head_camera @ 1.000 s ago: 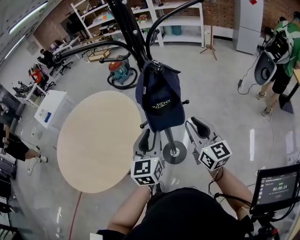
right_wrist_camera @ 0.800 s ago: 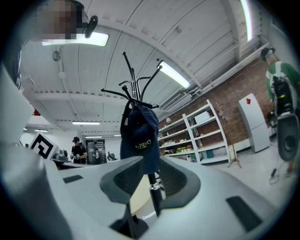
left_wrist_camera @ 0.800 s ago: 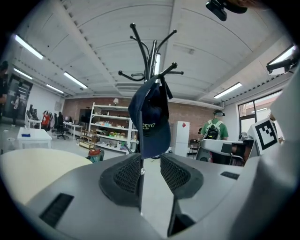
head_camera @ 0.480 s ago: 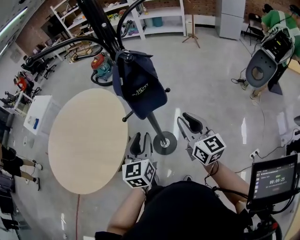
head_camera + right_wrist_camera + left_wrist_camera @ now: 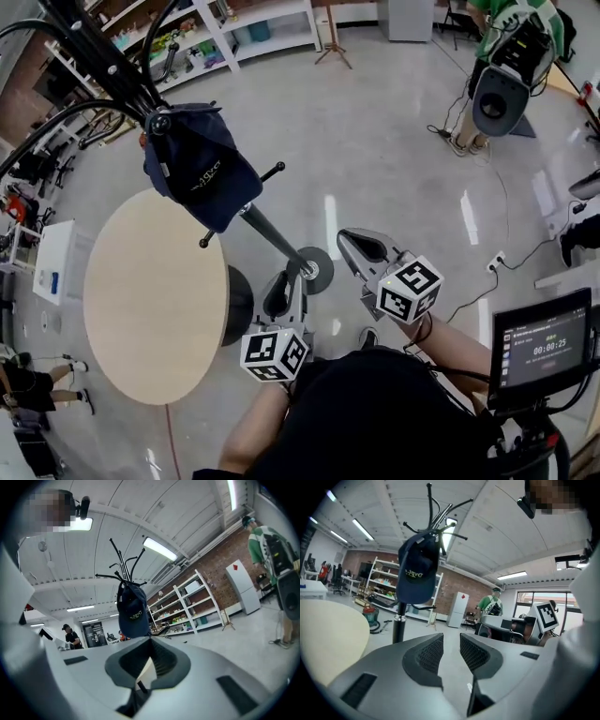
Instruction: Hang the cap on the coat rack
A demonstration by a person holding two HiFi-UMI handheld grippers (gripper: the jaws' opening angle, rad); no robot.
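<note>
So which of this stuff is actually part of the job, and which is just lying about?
Part of the job: cap, already hanging on the coat rack.

Just lying about: round table, shelving, white cabinet, screen.

1. The cap [image 5: 202,169] is dark navy with small pale lettering on its front. It hangs from a hook near the top of the rack, with its brim pointing down.
2. The coat rack [image 5: 269,236] is black, with a straight pole, curved hooks at the top and a round base on the floor.
</note>
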